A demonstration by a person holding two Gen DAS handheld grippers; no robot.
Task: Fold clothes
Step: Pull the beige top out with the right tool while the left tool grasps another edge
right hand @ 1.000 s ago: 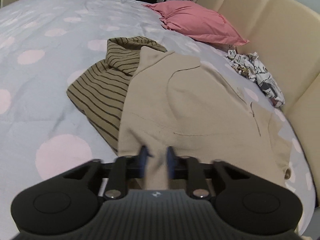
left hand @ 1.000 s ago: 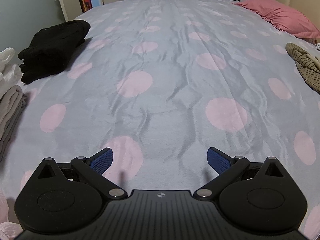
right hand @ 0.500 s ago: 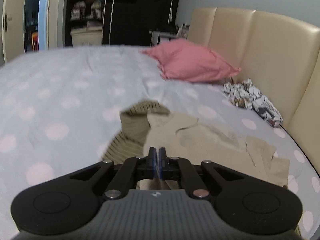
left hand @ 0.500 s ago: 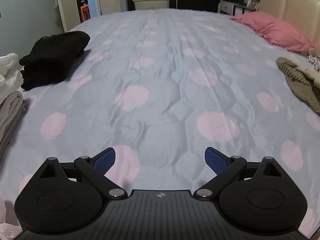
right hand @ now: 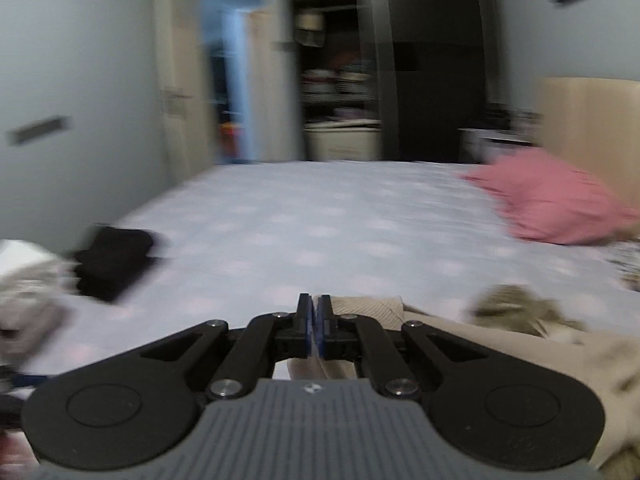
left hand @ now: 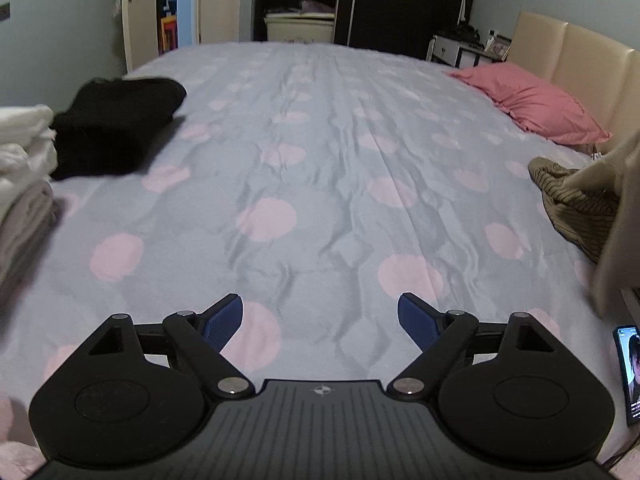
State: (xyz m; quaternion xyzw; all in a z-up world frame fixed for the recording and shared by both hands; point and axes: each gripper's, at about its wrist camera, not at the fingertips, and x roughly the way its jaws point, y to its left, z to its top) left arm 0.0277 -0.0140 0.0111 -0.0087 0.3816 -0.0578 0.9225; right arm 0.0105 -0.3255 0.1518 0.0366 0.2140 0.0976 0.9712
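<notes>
**Right wrist view: beige top pinched and lifted off the bed**

Right wrist view, blurred by motion: the right gripper [right hand: 314, 328] has its blue pads pressed together on a fold of the beige top [right hand: 520, 344], whose cloth passes between the pads and trails down to the right of the tool. Just beyond it, near the bed's right edge, lies the olive striped garment [right hand: 516, 308]. A pink pillow [right hand: 560, 204] sits at the far right of the bed, against the cream headboard [right hand: 588, 128].

In the left wrist view the left gripper [left hand: 320, 318] hangs over the bed [left hand: 320, 152], whose grey cover carries pink dots. Its jaws stand spread with only bare cover between them, and they have just been closing a little. At the right edge of the bed the beige top [left hand: 616, 216] hangs as a raised sheet in front of the striped garment [left hand: 572, 200]. Along the left edge lie a folded black garment [left hand: 116, 136] and, nearer the camera, a stack of folded white and grey clothes [left hand: 24, 184]. A phone [left hand: 630, 372] with a lit screen lies at the bed's near right corner. Beyond the foot of the bed stands a dark wardrobe [left hand: 400, 0] with open shelves.
</notes>
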